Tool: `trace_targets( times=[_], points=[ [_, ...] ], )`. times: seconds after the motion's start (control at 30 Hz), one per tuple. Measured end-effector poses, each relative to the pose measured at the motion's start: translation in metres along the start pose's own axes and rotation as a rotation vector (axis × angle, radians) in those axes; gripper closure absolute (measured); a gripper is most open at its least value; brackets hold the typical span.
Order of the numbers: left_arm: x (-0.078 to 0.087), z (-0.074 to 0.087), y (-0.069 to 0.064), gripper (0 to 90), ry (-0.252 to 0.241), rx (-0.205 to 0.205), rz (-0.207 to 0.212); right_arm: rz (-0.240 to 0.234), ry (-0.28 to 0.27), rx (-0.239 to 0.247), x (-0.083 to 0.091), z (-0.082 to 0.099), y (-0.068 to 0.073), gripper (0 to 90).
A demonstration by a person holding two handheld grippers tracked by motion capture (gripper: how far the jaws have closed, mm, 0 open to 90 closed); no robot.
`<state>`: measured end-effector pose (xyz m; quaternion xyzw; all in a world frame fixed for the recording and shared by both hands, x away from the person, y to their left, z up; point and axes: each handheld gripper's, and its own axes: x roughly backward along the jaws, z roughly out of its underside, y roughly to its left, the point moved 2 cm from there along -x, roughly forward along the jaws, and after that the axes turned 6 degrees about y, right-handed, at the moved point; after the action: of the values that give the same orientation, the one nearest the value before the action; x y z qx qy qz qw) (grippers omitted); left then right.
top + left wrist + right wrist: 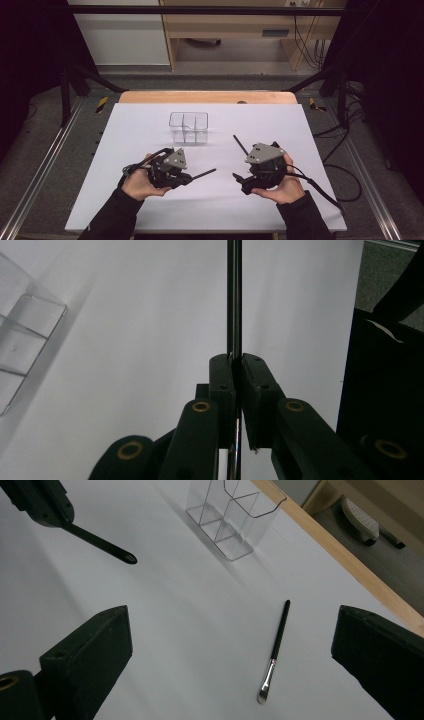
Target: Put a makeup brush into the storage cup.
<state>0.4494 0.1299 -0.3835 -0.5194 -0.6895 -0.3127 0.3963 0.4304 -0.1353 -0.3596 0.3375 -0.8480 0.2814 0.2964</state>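
Two brushes are in play, and we take the work to be getting them into the clear organizer (188, 128). One brush (234, 295) is clamped between the closed jaws of our left gripper (186, 178), its dark handle sticking out level toward the middle of the counter (100, 200); the other brush (274, 650) lies loose on the white sheet, handle pointing roughly toward the organizer and bristles toward us. Our right gripper (242, 182) stands wide open with nothing between its jaws, hovering short of that loose brush. To do the step well, we judge that the left hand should tip the held brush upright before it nears the organizer, line the free end over one compartment, lower it inside the walls and only then let go, since a slanted entry could knock the light plastic over. The right hand should straddle the loose brush across its handle, near the middle, not at the ferrule, so it does not pivot when lifted. From the high view we read the layout: the organizer sits at the far middle of the counter, well apart from both hands, with the loose brush just beyond the right gripper. The left gripper view adds how squarely the handle sits in the pads, and the right gripper view shows the bristle end and metal ferrule, which are too small to make out from above.
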Motion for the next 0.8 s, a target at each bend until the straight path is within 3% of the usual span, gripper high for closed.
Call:
trace_targets(
  times=[0.33, 0.8],
  points=[
    [-0.003, -0.01, 0.003, 83.4, 0.007, -0.04, 0.053, -0.013, 0.035, 0.107, 0.001, -0.01, 0.014, 4.6],
    [-0.005, -0.021, 0.009, 83.4, 0.045, -0.062, 0.076, -0.013, 0.11, 0.22, -0.006, -0.02, 0.027, 6.2]
  ],
)
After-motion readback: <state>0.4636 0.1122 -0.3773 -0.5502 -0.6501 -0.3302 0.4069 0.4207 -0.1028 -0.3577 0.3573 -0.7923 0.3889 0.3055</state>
